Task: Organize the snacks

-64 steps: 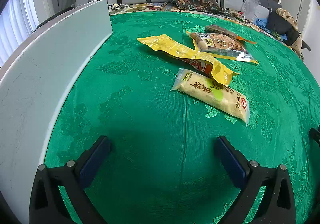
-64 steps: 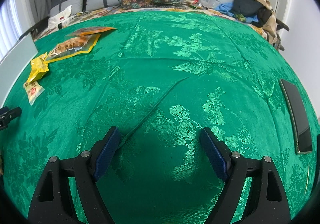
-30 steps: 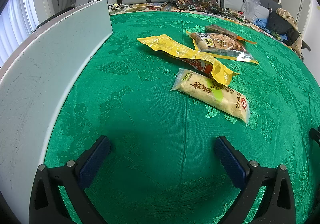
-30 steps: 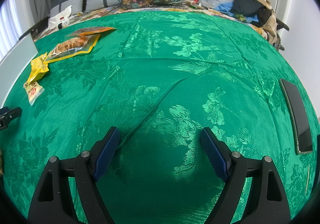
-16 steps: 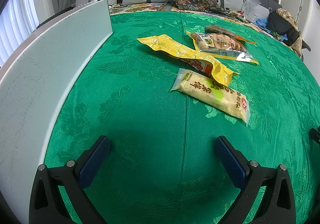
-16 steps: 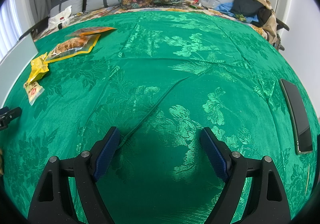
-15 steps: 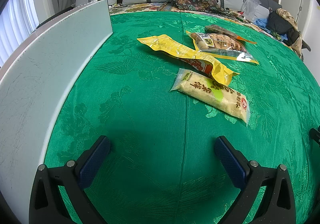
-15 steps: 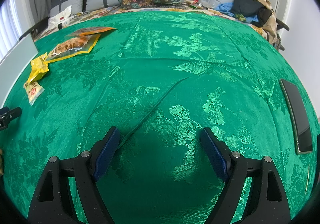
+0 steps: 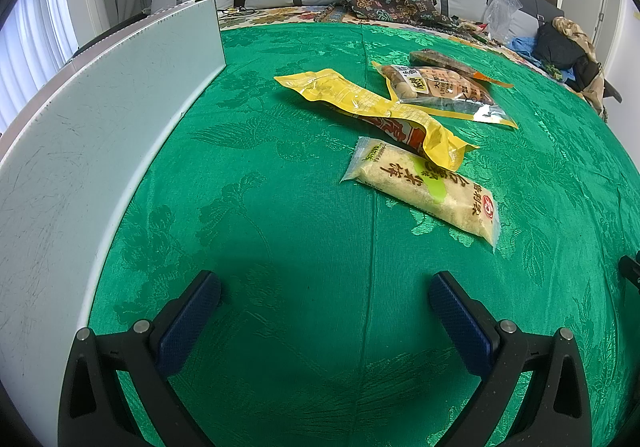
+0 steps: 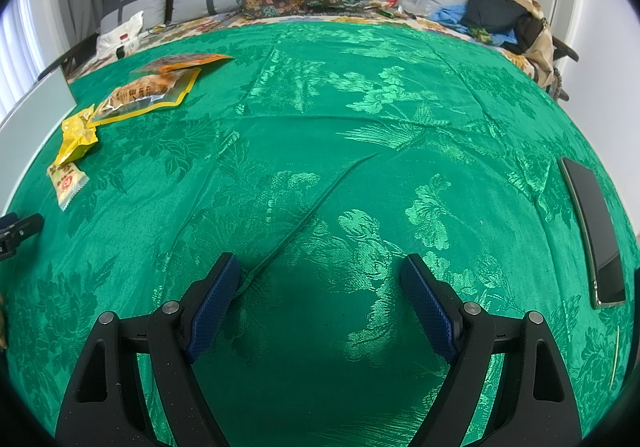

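Observation:
Several snack packs lie on the green cloth. In the left wrist view a pale rice-cake pack (image 9: 424, 189) lies nearest, a yellow pack (image 9: 372, 107) behind it, then a clear pack with yellow trim (image 9: 440, 91) and a dark orange-edged pack (image 9: 448, 63). My left gripper (image 9: 324, 299) is open and empty, short of the rice-cake pack. My right gripper (image 10: 320, 283) is open and empty over bare cloth. The same packs show at the far left of the right wrist view: rice-cake pack (image 10: 66, 183), yellow pack (image 10: 78, 139), clear pack (image 10: 144, 95).
A long white board (image 9: 80, 143) stands on edge along the left side. A black phone (image 10: 596, 231) lies at the right edge. Pillows and a heap of clothes (image 10: 504, 19) lie beyond the green cloth (image 10: 360, 127).

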Motion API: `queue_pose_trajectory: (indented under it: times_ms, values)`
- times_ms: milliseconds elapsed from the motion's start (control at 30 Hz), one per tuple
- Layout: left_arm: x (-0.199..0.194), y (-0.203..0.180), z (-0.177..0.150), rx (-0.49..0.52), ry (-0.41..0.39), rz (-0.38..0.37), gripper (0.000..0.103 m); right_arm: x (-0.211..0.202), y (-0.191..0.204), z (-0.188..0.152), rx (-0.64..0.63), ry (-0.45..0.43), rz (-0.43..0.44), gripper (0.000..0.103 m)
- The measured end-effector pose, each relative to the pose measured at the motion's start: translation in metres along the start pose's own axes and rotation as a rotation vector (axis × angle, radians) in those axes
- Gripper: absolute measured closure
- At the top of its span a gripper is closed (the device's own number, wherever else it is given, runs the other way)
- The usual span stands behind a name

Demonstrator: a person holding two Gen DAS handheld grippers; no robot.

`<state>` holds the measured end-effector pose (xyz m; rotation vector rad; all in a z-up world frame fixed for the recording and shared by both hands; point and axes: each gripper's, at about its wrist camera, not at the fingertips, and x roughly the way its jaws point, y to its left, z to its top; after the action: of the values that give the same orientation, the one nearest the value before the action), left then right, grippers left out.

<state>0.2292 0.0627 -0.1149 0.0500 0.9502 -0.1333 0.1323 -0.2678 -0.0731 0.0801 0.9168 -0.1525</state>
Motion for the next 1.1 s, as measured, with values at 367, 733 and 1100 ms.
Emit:
queue_pose_trajectory:
  times_ms: [367, 733, 1100]
  values:
    - [0.0, 0.0, 0.0, 0.0, 0.0, 0.0, 0.0, 0.0, 0.0, 0.0, 0.0, 0.0, 0.0, 0.017]
    - [0.0, 0.0, 0.0, -0.001, -0.001, 0.0, 0.0, 0.0, 0.0, 0.0, 0.0, 0.0, -0.001, 0.017]
    - [-0.001, 0.019, 0.028, -0.039, 0.109, -0.133, 0.001, 0.0, 0.0, 0.0, 0.0, 0.0, -0.001, 0.017]
